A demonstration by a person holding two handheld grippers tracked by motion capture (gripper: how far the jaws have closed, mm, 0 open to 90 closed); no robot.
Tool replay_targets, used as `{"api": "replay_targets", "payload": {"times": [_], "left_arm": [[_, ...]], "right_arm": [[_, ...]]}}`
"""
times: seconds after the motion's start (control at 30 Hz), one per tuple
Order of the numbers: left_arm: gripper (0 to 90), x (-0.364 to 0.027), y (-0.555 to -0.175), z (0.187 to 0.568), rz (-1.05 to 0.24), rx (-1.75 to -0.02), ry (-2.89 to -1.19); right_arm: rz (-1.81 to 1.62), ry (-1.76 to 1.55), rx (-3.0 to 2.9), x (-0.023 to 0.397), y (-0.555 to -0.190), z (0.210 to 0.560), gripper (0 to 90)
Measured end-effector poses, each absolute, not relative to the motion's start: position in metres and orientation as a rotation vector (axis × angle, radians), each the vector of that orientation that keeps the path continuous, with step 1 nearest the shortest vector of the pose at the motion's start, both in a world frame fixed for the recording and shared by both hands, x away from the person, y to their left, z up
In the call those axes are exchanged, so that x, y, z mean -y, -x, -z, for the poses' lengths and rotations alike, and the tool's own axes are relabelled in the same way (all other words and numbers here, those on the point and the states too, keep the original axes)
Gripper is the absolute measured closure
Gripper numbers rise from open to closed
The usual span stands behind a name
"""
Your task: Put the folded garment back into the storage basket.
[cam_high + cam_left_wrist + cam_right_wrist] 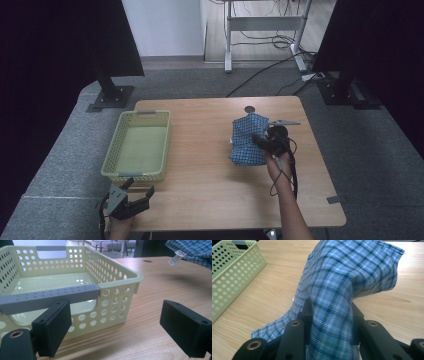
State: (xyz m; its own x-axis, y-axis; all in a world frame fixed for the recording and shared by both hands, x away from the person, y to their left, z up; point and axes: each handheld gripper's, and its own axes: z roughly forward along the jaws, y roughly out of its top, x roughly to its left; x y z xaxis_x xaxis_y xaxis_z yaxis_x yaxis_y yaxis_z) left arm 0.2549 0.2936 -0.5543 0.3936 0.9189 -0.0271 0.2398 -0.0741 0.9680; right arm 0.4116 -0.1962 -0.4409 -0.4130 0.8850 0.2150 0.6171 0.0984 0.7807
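A blue checked cloth [246, 140] hangs in a bunch above the right half of the wooden table [200, 165]. My right gripper [263, 141] is shut on the cloth, and in the right gripper view the cloth [342, 290] is pinched between both black jaws and drapes over them. A pale green perforated basket [137, 145] with grey handles stands empty on the left of the table. My left gripper [134, 196] hovers open at the table's front left corner, just before the basket [75, 285], with nothing between its fingers [53, 325].
Two dark monitor stands [107, 90] rise behind the table at left and right. A white desk frame and cables [265, 40] lie on the floor beyond. A small round hole [250, 108] marks the table's far edge.
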Motion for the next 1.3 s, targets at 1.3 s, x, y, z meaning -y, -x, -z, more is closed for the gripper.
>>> {"api": "replay_targets", "payload": {"times": [1.3], "left_arm": [[10.4,-0.294,-0.254,0.554,-0.794,-1.049,-1.570]], "right_arm": [[-1.428,-1.323,-2.225,0.052,-0.425,0.421,67.1]]}}
